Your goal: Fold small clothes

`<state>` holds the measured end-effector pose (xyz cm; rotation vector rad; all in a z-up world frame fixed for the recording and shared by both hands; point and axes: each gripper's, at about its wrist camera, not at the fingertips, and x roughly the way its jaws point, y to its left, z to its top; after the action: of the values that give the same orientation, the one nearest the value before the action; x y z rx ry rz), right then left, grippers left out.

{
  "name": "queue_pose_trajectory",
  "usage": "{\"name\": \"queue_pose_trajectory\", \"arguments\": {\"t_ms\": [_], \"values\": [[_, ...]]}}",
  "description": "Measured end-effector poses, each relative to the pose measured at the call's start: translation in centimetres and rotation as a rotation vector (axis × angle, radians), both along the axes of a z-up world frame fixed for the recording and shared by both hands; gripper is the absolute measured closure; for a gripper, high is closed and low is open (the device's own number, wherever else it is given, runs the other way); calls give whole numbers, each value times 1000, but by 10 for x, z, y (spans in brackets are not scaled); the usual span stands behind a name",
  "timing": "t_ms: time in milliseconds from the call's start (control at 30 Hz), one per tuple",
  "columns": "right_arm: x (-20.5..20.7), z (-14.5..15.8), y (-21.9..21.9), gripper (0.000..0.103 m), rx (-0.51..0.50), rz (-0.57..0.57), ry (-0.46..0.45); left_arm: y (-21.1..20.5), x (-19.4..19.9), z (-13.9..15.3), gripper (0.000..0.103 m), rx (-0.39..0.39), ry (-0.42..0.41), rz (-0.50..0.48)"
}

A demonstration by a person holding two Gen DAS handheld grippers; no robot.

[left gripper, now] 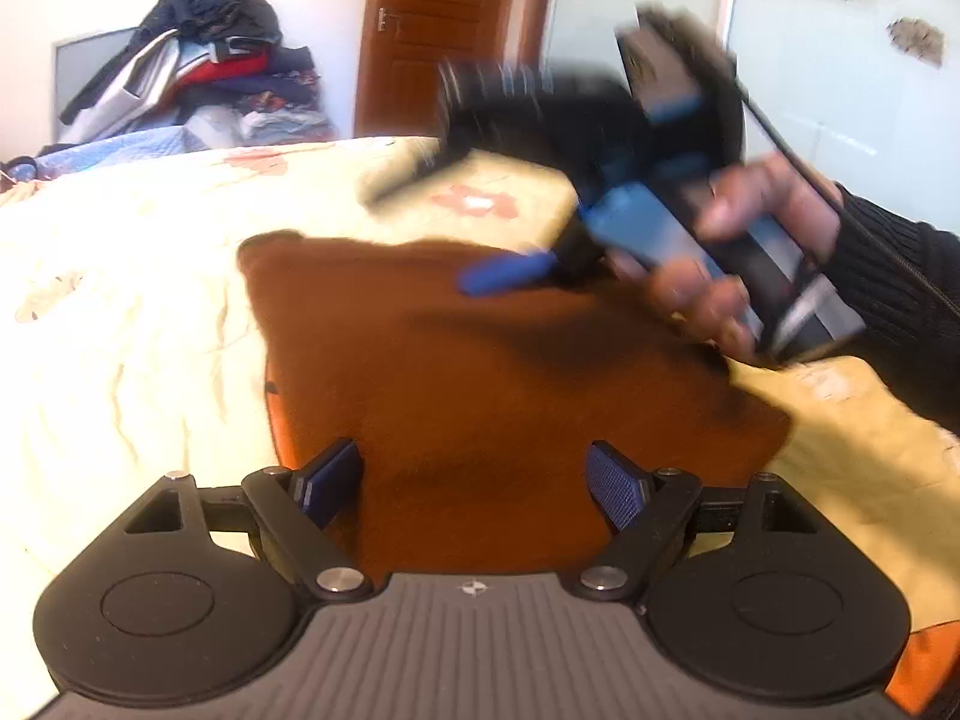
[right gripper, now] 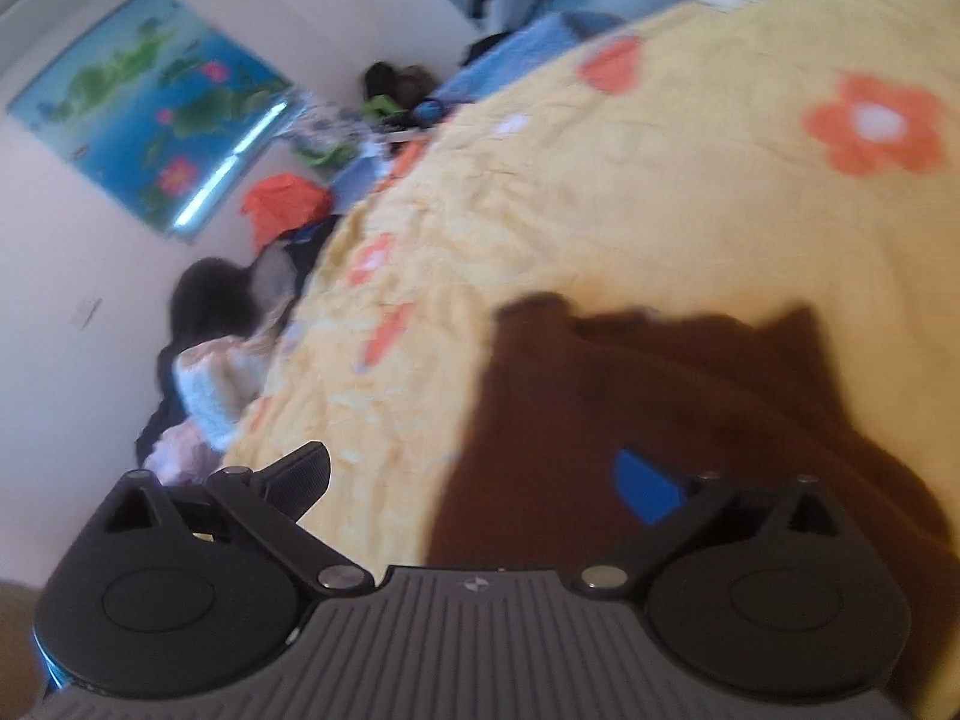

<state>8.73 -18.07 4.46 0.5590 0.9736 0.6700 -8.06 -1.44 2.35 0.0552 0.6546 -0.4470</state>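
Brown garment (left gripper: 480, 372) on bedspread (left gripper: 132, 300) (blurred)

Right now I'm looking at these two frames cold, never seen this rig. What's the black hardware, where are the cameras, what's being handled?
There is no robot here. A person holds a two-finger gripper in each hand, and each gripper carries a fisheye camera looking forward along its fingers. The black and grey plate at the bottom of each picture is that gripper's own body.

The left wrist view shows the left gripper, jaws apart, over a brown garment lying on a bed with a yellow flowered cover. The same view shows the right gripper, blurred by motion, in the person's right hand.

The right wrist view shows the right gripper's open fingers over the same garment. Neither gripper holds anything. A pile of clothes sits in the background.
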Motion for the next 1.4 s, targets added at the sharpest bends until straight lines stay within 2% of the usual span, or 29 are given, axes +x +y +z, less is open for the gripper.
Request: {"name": "queue_pose_trajectory", "arguments": {"t_ms": [33, 67, 100, 133, 167, 267, 367, 467, 567, 600, 633, 667, 700, 733, 800, 833, 867, 933, 1000, 1033, 1133, 1200, 1233, 1267, 1333, 1367, 1400], "values": [[4, -14, -8, 12, -27, -32, 31, -2, 3, -1, 20, 11, -6, 6], [3, -19, -19, 16, 20, -47, 0, -3, 6, 1, 20, 13, 0, 20], [3, -20, -28, 21, 57, -78, 25, -1, 7, 7, 20, -8, 11, 36], [1, -16, -34, 21, 71, -110, 63, 5, 5, 13, 20, -51, 17, 51], [-6, -8, -40, 19, 83, -123, 62, 15, 5, 18, 20, -101, 22, 68], [-42, 18, -67, 0, 118, -124, -63, 48, 9, 20, 20, -237, 88, 139], [-64, 20, -100, 0, 34, -182, -99, 77, 42, 12, 20, -322, 185, 235], [-58, -2, -127, 4, 22, -255, -1, 87, 88, 5, 20, -391, 255, 262], [-43, -28, -122, 14, 32, -253, 80, 81, 135, 0, 21, -430, 330, 280], [-40, -34, -117, 18, 43, -245, 86, 76, 149, -2, 22, -428, 348, 272], [-40, -37, -112, 20, 65, -227, 80, 68, 160, -4, 28, -415, 354, 260], [-36, -40, -107, 32, 74, -215, 86, 64, 170, -6, 44, -391, 351, 245], [-33, -42, -103, 53, 70, -197, 90, 55, 181, -7, 57, -355, 351, 234], [-30, -45, -98, 65, 50, -183, 94, 45, 184, -9, 74, -300, 344, 228], [-30, -45, -94, 69, 30, -174, 71, 27, 188, 0, 81, -187, 272, 186], [-34, -40, -94, 70, 14, -171, 39, 19, 182, 8, 86, -146, 214, 154], [-40, -35, -94, 70, 7, -169, -6, 14, 178, 14, 87, -121, 154, 126], [-49, -28, -100, 70, 3, -180, -72, 3, 172, 17, 87, -38, 66, 108], [-46, -39, -100, 68, -27, -195, -63, -2, 175, 2, 87, 45, 93, 134], [-43, -46, -102, 69, -2, -205, -51, 0, 175, -4, 85, 49, 107, 152], [-41, -49, -112, 46, 105, -257, 29, 21, 152, 3, 80, -49, 111, 191], [-49, -39, -118, 13, 107, -248, 4, 39, 128, 10, 69, -154, 138, 190], [-54, -34, -120, 10, 95, -238, -6, 48, 115, 12, 55, -212, 153, 187], [-60, -31, -123, 11, 95, -224, -2, 55, 103, 12, 42, -274, 179, 169], [-64, -34, -127, 16, 139, -188, 44, 62, 83, 6, 40, -380, 249, 141], [-64, -36, -126, 20, 143, -175, 57, 62, 76, 3, 40, -395, 266, 132], [-62, -39, -123, 28, 119, -166, 61, 59, 72, 0, 41, -381, 259, 133]]}}
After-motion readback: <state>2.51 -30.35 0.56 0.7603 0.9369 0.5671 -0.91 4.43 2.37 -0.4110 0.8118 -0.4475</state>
